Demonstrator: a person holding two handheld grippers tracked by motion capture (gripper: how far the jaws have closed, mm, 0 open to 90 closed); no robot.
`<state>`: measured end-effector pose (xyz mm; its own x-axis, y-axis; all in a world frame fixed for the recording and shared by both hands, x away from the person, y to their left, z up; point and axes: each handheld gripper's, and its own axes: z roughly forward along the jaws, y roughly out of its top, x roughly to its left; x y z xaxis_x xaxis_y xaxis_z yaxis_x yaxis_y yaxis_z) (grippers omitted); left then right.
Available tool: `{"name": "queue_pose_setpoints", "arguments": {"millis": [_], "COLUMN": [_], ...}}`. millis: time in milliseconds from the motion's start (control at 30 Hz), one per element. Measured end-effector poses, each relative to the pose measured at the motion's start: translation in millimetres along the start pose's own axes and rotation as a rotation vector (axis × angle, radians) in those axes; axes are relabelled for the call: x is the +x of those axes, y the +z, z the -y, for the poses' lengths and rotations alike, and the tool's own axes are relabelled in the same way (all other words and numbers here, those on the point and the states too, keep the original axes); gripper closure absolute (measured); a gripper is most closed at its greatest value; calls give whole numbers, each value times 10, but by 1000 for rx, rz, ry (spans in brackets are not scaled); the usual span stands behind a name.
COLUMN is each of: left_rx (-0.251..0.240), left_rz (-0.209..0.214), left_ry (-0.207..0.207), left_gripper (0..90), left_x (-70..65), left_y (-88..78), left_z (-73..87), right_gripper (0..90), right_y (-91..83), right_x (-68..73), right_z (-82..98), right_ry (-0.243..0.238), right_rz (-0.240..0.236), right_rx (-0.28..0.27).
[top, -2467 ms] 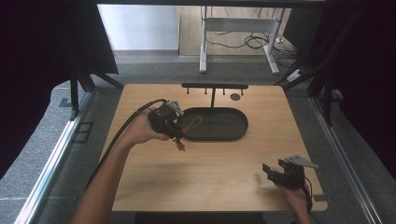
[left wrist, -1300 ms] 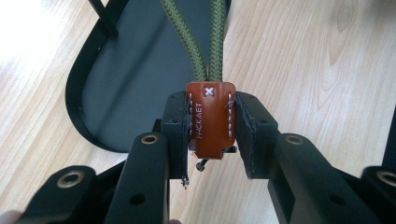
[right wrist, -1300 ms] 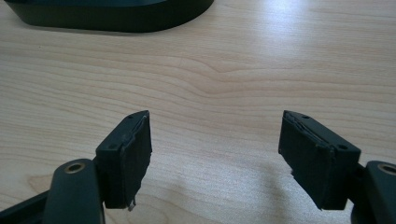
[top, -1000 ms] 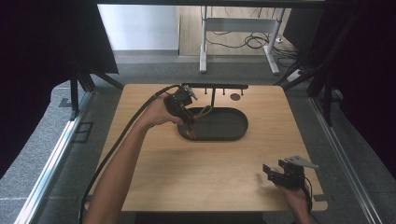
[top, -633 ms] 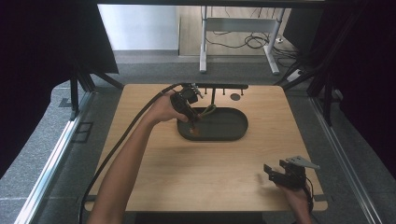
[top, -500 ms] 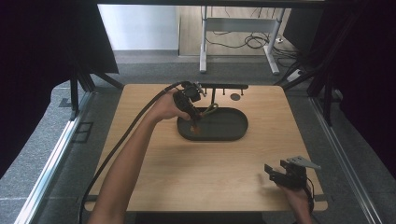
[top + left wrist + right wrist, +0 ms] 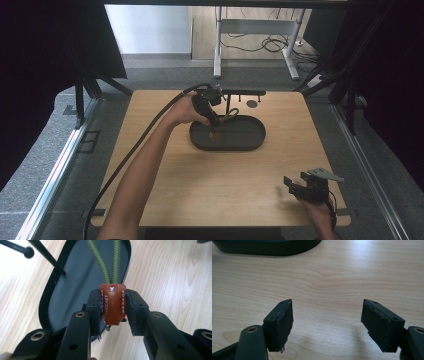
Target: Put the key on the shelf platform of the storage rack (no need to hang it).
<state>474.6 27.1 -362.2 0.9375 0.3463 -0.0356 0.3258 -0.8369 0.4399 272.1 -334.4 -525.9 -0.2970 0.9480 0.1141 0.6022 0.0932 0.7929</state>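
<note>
Wooden tabletop [image 7: 165, 175] holds a black tray [image 7: 252, 141] under the left hand-held gripper [image 7: 112, 311], which squeezes a brown leather tag [image 7: 112, 303]. Two green cords [image 7: 107, 260] run away from its jaws over the tray. Near the tabletop's edge, the right hand-held gripper [image 7: 327, 322] is wide open, holding nothing.

Brown leather tag [image 7: 112, 304] at centre of the left gripper view, stamped lettering running lengthwise, reads roughly "HICKAET", exact letters uncertain, white stitched cross at its upper end, no other legible text.
</note>
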Motion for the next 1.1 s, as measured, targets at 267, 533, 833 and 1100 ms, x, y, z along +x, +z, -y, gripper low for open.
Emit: {"name": "queue_pose_setpoints", "arguments": {"millis": [267, 533, 833, 1100], "left_rx": [1, 9, 28, 40], "left_rz": [-5, -2, -9, -16], "left_ry": [-1, 3, -8, -33], "left_gripper": [672, 671, 671, 668], "left_x": [61, 80, 115, 169], "left_y": [44, 153, 278, 368], "left_z": [-48, -56, -27, 39], "right_gripper": [264, 264, 264, 264], "right_y": [13, 21, 16, 21], "right_x": [17, 20, 24, 15], "right_z": [7, 12, 16, 19], "right_ry": [-8, -8, -10, -10], "right_rz": [-4, -5, -4, -4], "right_rx": [6, 11, 10, 11]}}
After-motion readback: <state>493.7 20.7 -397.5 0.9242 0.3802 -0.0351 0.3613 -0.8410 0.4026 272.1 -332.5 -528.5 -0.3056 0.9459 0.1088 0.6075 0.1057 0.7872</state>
